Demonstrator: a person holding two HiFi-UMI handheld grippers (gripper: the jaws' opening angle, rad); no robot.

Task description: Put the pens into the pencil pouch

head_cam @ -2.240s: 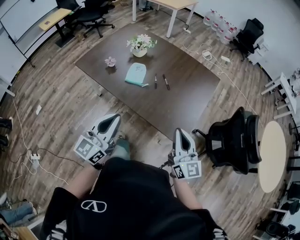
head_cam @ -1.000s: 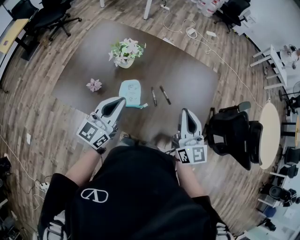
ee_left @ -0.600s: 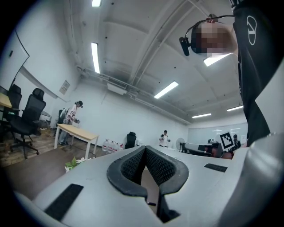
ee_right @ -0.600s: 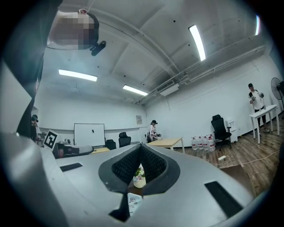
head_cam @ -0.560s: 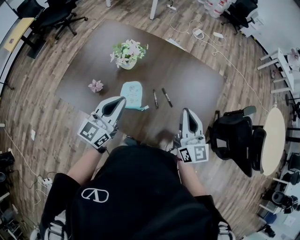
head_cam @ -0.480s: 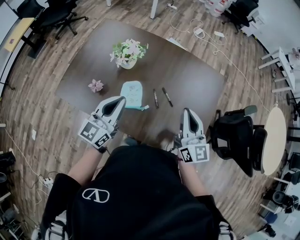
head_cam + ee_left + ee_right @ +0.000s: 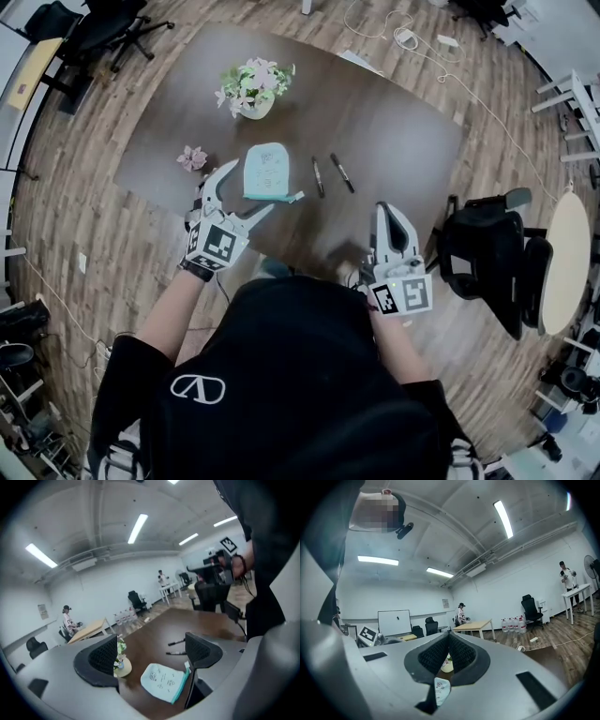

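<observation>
The left tool (image 7: 251,185), jaws just spread wide with nothing gripped, hangs near the pale-blue fabric pencil pouch (image 7: 267,169) on the dark brown counter (image 7: 394,122). 2 black pens (image 7: 318,176) lie just right of the pouch. The right tool (image 7: 387,211) is clenched and empty.

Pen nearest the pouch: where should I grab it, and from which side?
Probably mid-barrel, from above, jaws spanning its thin width. The pen lies flat on the table, pointing away from you, with bare wood between it and the pouch and other pen.
</observation>
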